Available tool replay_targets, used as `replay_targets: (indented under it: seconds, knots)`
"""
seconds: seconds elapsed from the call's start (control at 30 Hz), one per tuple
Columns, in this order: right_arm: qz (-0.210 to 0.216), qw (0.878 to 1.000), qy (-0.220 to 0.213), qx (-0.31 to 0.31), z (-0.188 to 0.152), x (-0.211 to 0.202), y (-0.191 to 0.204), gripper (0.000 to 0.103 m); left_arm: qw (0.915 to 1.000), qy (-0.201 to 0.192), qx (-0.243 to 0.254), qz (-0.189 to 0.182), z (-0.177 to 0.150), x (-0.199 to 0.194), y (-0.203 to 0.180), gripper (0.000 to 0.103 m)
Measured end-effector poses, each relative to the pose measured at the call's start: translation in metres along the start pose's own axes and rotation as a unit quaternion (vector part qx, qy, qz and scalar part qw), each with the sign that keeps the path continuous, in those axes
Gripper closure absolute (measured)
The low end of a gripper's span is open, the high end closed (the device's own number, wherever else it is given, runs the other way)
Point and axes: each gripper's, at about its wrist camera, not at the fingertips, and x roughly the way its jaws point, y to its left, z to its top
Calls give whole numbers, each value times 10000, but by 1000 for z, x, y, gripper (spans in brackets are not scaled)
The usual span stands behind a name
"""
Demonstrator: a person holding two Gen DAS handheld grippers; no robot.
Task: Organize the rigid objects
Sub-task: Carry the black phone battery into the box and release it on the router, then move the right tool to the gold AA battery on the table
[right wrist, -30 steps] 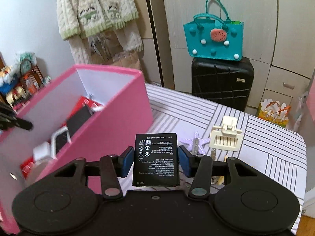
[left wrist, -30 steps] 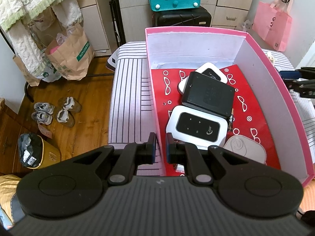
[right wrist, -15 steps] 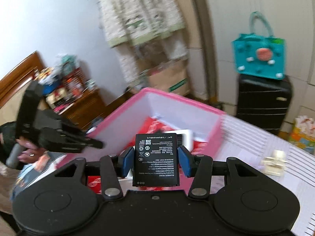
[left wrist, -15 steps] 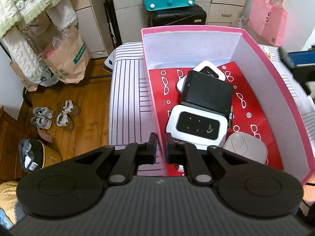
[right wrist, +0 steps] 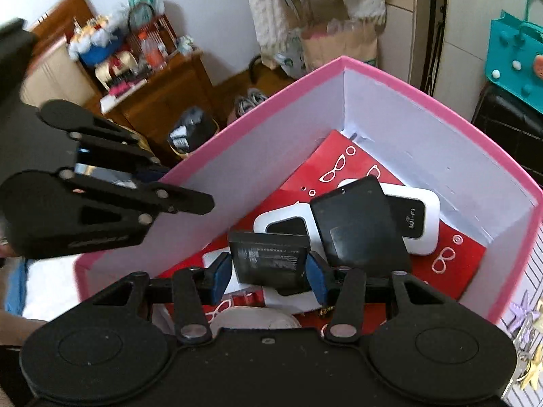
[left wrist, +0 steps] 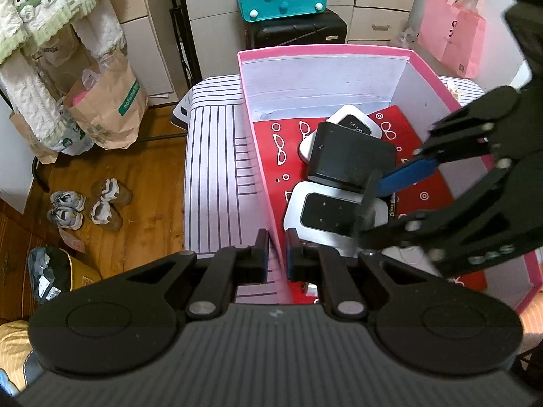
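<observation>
A pink box (left wrist: 258, 156) with white inner walls and a red glasses-print lining stands on the striped table. My left gripper (left wrist: 275, 256) is shut on the box's near left wall; it also shows in the right wrist view (right wrist: 169, 183). My right gripper (right wrist: 268, 273) hangs over the inside of the box, also seen in the left wrist view (left wrist: 370, 210). Its jaws are closing, with a black battery (right wrist: 268, 261) between the blue pads, tipped forward. Below lie two white Wi-Fi routers (left wrist: 332, 213) (left wrist: 356, 122) and a black flat device (left wrist: 353, 159).
The striped tablecloth (left wrist: 217, 169) runs left of the box. Behind stand a black suitcase (left wrist: 298, 30) with a teal bag on top and a pink bag (left wrist: 451, 34). Paper bags and shoes (left wrist: 85, 203) are on the wood floor. A lavender starfish (right wrist: 524, 308) lies right of the box.
My right gripper has swung left from over the table to above the box's inside, carrying the battery, which now tips forward. The left gripper has stayed on the wall.
</observation>
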Motion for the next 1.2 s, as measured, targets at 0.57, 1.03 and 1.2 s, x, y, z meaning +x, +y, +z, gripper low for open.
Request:
replay_targets:
  seconds: [0.57, 1.03, 1.2]
  knots:
    - [-127, 9972, -625, 402, -19, -41, -12, 61, 9999, -49, 5, -125, -3, -1, 3, 93]
    - [-611, 9675, -1990, 1437, -110, -133, -62, 43, 9999, -26, 106, -20, -7, -6, -2, 92]
    - [-700, 9597, -2153, 1662, -145, -138, -74, 43, 9999, 47, 107, -4, -18, -13, -8, 92]
